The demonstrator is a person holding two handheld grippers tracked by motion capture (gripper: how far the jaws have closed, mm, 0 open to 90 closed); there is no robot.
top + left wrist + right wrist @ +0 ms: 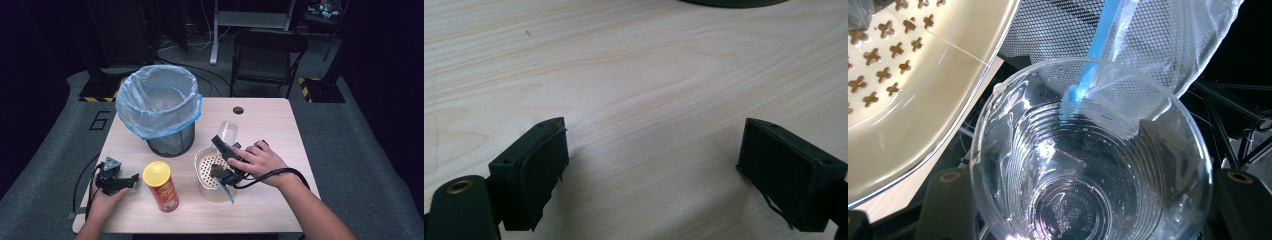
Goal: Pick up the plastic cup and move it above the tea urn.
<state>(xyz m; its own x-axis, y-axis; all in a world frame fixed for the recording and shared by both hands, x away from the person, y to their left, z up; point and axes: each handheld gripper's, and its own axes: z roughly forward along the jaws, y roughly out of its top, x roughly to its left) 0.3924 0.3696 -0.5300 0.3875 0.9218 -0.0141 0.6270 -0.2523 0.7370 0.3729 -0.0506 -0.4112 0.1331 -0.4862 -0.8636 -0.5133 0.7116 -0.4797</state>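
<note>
right hand-held gripper [226, 141] pinching clear cup [1091, 155] above strainer [207, 172]; could crush or slip free. left hand-held gripper [654, 170] spread, idle on bench [270, 125].

bin [167, 112] behind can [161, 186], strainer [207, 170] right

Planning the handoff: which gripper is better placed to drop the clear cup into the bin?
Right: the right gripper already holds the clear plastic cup near the lined bin; the left gripper sits open and empty.

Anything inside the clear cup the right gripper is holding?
The clear plastic cup looks empty: its ribbed wall and embossed base show through. The lowest edge sits below the frame, unseen.
</note>
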